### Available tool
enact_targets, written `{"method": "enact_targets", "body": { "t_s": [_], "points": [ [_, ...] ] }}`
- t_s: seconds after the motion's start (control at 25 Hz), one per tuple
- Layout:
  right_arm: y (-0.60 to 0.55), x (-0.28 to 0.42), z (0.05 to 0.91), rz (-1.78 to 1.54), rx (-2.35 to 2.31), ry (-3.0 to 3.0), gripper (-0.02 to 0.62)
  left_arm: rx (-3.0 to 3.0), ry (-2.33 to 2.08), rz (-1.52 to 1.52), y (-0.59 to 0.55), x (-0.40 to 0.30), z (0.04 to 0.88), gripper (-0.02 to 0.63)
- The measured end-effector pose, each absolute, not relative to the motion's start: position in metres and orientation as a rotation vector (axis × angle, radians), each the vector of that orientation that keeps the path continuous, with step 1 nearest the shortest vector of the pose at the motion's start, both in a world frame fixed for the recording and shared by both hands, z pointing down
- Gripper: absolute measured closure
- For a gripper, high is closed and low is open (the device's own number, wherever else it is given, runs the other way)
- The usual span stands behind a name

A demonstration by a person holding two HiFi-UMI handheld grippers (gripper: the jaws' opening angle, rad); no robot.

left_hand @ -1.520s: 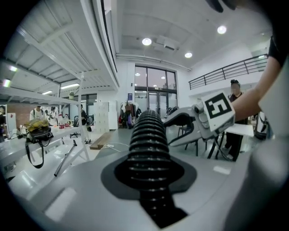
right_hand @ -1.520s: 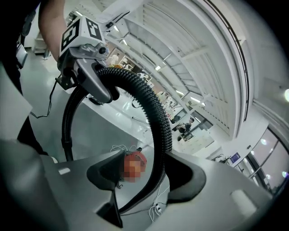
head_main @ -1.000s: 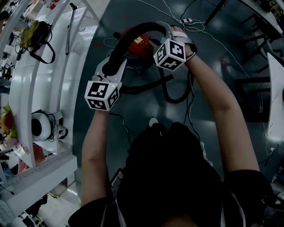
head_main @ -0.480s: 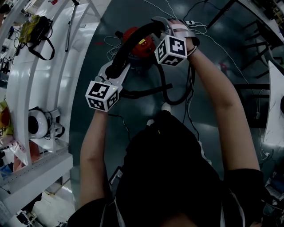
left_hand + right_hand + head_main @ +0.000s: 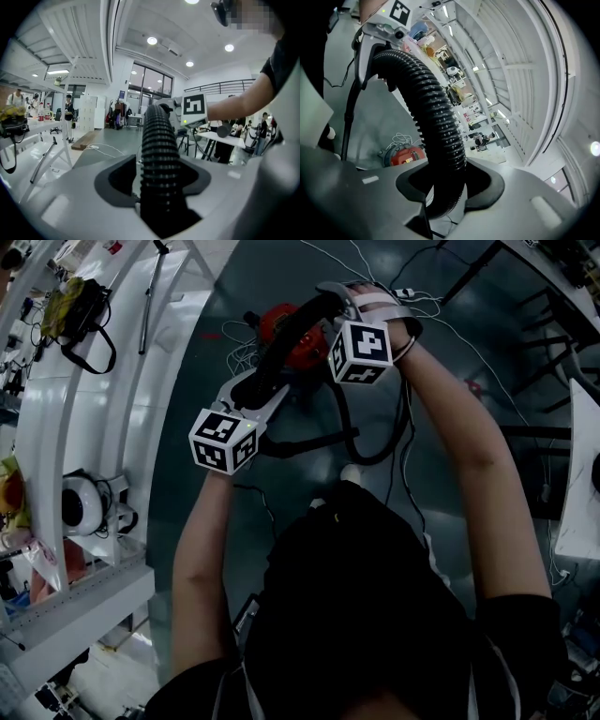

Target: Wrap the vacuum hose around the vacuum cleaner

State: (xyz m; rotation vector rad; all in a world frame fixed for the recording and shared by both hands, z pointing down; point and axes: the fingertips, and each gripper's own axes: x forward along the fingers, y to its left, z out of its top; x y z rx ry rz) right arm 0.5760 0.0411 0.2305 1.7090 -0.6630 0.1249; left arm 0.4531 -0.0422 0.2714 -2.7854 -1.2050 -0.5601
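One hose (image 5: pixel 289 326); left gripper (image 5: pixel 264 388); right gripper (image 5: pixel 330 294)

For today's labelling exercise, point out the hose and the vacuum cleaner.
hose (image 5: pixel 159 154), left gripper view, its ribbed middle stretch.
vacuum cleaner (image 5: pixel 405 157), right gripper view, its red body.
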Motion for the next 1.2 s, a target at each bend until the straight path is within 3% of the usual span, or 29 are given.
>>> {"method": "enact_targets", "body": {
  "t_s": [0.64,0.84,1.0,1.2],
  "points": [
    [0.008,0.547,0.246,-0.042,1.517,-0.778,0.430,-2.549,-1.285,-0.754,0.020,0.481,0.259,0.375],
    [0.009,0.548,0.251,-0.061,1.524,-0.813,0.426,-2.636,-1.296,-0.838,0.020,0.486,0.264,0.454],
    [0.016,0.556,0.258,-0.060,1.530,-0.822,0.422,-2.676,-1.232,-0.816,0.022,0.496,0.266,0.465],
    [0.038,0.578,0.271,0.002,1.561,-0.835,0.318,-2.725,-1.113,-0.802,0.017,0.522,0.270,0.465]
  ]
}}
